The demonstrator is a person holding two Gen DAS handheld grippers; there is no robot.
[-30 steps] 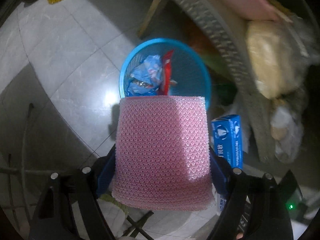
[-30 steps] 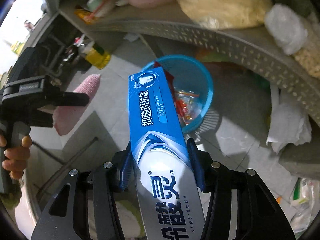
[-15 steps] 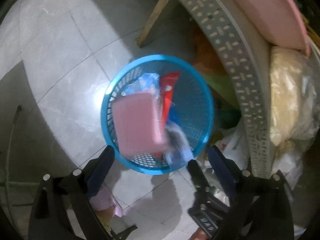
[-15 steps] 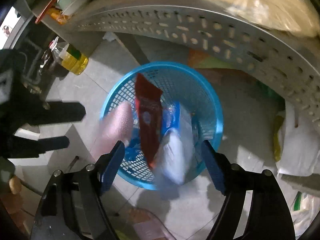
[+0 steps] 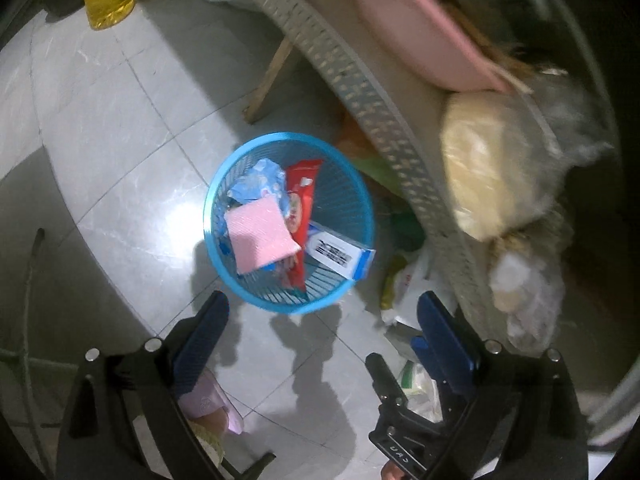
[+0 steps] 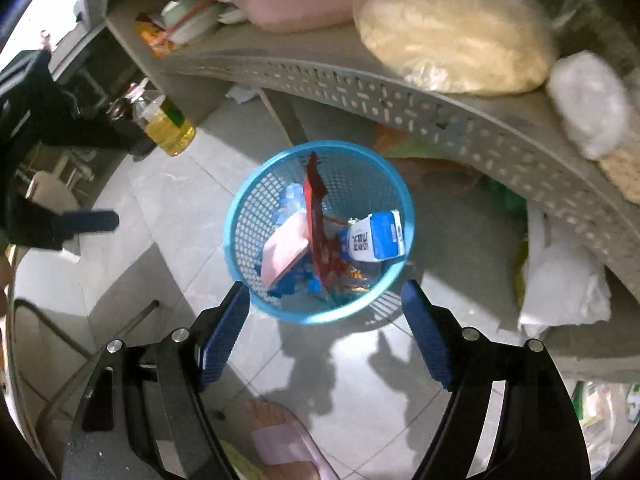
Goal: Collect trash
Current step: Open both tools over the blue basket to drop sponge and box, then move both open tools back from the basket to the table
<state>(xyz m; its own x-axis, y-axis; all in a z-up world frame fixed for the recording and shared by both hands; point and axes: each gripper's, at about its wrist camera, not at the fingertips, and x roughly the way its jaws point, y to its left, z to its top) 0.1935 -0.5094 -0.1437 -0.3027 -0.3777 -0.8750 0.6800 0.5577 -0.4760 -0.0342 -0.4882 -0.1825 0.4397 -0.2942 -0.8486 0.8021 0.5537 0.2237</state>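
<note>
Basket: a blue mesh basket (image 5: 289, 300) is standing on the tiled floor (image 5: 120, 128), near the edge of a grey perforated shelf (image 6: 460, 116).
Basket contents: a pink sponge (image 5: 260, 238) is lying flat toward the basket's left wall; a red wrapper (image 5: 301, 216) is standing on edge through the middle; a blue toothpaste box (image 5: 340, 254) is leaning against the right wall with 1 end sticking up at the rim; crumpled blue wrappers (image 5: 260, 180) are sitting at the far wall.
Shelf: a pink basin (image 6: 296, 4) and a clear bag of pale food (image 6: 452, 36) are sitting on it.
Floor: a bottle of yellow oil (image 6: 168, 128) is standing at the shelf's left end.
Left gripper (image 5: 320, 320): pointing steeply down at the basket from above, jaws spread wide after just opening, nothing between them.
Right gripper (image 6: 324, 304): also tilting steeply down over the basket's near rim, jaws parted after just opening, holding nothing.
Person: a foot in a pink slipper (image 6: 284, 440) is showing under the right gripper.
</note>
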